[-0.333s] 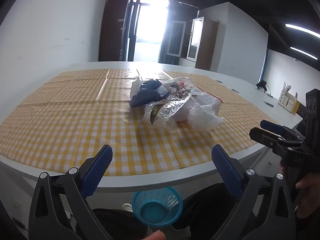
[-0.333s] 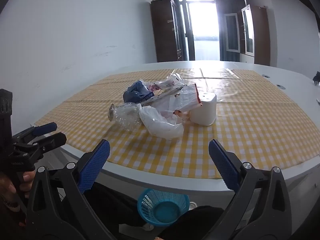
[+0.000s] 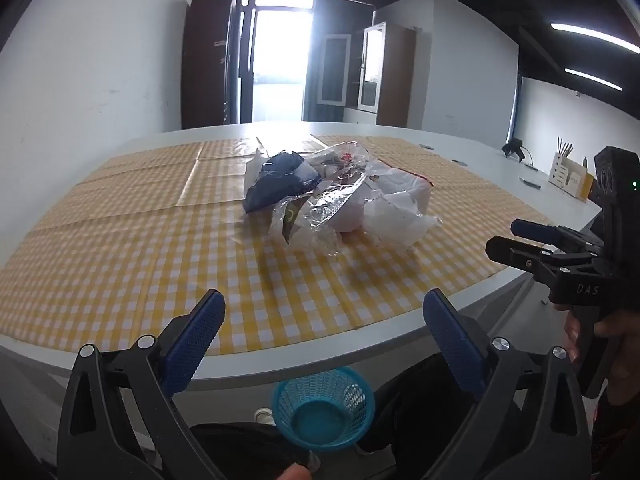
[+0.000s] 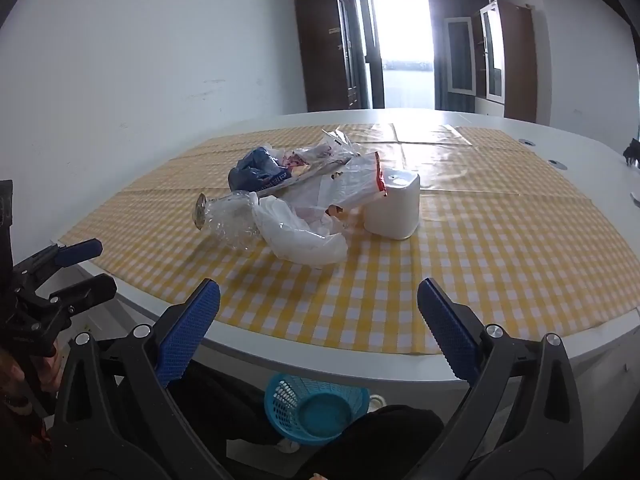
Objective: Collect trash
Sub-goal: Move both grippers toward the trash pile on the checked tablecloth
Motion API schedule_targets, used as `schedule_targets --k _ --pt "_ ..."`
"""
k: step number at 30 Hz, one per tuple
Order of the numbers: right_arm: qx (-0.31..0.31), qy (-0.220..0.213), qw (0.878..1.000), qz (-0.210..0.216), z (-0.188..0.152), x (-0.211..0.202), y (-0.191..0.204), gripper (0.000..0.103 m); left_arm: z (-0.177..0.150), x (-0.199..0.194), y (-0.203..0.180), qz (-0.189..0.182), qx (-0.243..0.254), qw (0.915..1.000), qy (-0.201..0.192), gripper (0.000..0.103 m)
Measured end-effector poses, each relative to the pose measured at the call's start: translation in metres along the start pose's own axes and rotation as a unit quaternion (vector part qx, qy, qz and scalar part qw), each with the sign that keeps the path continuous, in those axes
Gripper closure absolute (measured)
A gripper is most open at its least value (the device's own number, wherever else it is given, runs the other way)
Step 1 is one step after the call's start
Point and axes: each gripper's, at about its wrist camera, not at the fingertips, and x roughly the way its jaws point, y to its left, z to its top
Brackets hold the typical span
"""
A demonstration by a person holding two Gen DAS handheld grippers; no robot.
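Note:
A heap of trash (image 3: 332, 196) lies mid-table on the yellow checked cloth (image 3: 140, 256): a dark blue bag (image 4: 256, 172), a clear crushed bottle (image 4: 228, 216), white plastic bags (image 4: 304, 236), a red-edged wrapper (image 4: 360, 184) and a white tub (image 4: 394, 210). A blue mesh basket (image 3: 324, 414) stands on the floor below the table edge, also in the right wrist view (image 4: 314, 410). My left gripper (image 3: 322, 336) is open and empty, short of the heap. My right gripper (image 4: 318, 328) is open and empty, also at the near edge.
The white table (image 4: 580, 148) reaches past the cloth. A holder with pens (image 3: 568, 172) stands at its far right. Dark cabinets and a bright doorway (image 3: 280, 56) lie behind. The person's legs are beside the basket.
Both grippers have risen slightly and moved toward the table; the heap looks a little nearer. Nothing was taken hold of.

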Motion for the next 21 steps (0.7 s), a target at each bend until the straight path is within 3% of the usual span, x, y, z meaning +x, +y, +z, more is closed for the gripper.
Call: schedule_targets --k 3,5,21 --pt "0.001 -0.001 1.000 0.004 0.001 0.000 0.000 0.009 0.002 -0.002 0.002 -0.017 -0.012 0.9997 -0.009 0.006" --pt "0.007 -0.004 1.000 0.007 0.001 -0.002 -0.001 0.009 0.002 -0.006 0.003 -0.008 -0.013 0.9996 -0.025 0.006" --pt "-0.005 -0.007 1.000 0.011 0.004 -0.011 0.002 0.009 0.003 -0.010 0.006 -0.002 -0.034 0.9991 -0.026 0.006"
